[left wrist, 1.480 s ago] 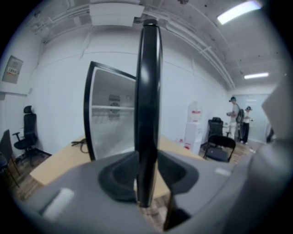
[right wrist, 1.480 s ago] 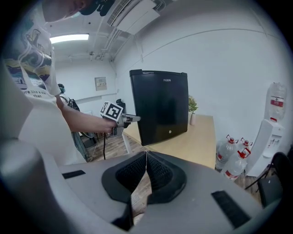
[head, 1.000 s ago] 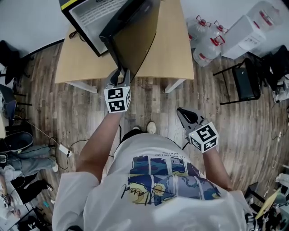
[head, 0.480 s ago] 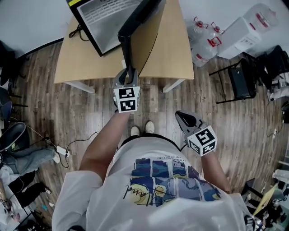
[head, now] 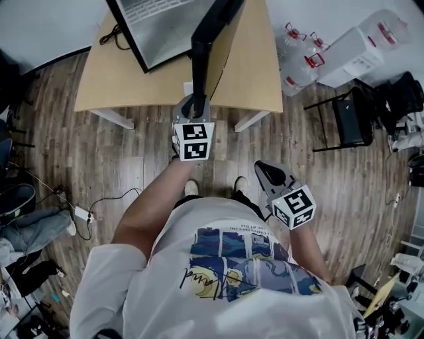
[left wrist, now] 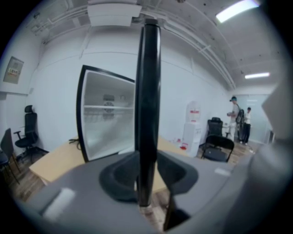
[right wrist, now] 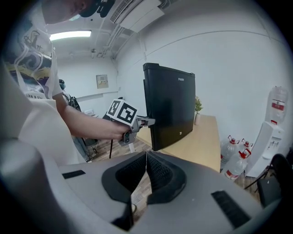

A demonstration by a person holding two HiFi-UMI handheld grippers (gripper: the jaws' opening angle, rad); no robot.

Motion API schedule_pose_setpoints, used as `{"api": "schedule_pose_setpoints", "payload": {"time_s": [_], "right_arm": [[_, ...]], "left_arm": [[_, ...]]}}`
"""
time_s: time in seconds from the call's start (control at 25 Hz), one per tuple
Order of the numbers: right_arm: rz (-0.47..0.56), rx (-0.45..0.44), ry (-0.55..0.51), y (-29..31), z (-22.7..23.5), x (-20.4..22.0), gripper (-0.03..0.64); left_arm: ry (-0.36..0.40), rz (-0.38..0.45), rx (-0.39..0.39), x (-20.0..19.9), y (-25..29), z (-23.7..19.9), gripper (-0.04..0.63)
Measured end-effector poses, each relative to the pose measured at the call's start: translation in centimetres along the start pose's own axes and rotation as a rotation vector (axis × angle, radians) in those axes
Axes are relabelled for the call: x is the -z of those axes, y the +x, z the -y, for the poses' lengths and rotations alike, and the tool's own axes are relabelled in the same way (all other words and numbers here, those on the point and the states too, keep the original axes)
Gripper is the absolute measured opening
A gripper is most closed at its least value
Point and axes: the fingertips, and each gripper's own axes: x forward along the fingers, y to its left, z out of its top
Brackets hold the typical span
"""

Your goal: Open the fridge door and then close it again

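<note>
Ahead, left arm toward fridge door.

We're in a bright white workroom with a wood plank floor.
We see a pale wooden table by the white wall, water jugs and a black chair at right, a power strip lying at left, strip lights glowing overhead.

One fridge, one door, one table. Two grippers: left gripper, right gripper. One dispenser. Two bottles for certain. One plant. At least two chairs in the left gripper view. Two people far off. Two ceiling lights. One wall picture. Two shoes.
</note>
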Motion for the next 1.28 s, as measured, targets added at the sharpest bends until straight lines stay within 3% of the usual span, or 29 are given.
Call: {"api": "schedule_pose_setpoints", "payload": {"time_s": [0.44, 1.28], "right_arm": [[-0.003, -0.081, -0.055, -3.9, 7.9, 1.0, 0.014], [0.004, -0.169, -0.089, -9.4, 16.1, 3.9, 0.014]], "left_arm": [[-0.026, -0.017, -0.109, -0.7, 0.4, 4.4, 0.126], [-0.065, -0.037, -0.242, -1.3, 2.3, 12.9, 0.124]]}}
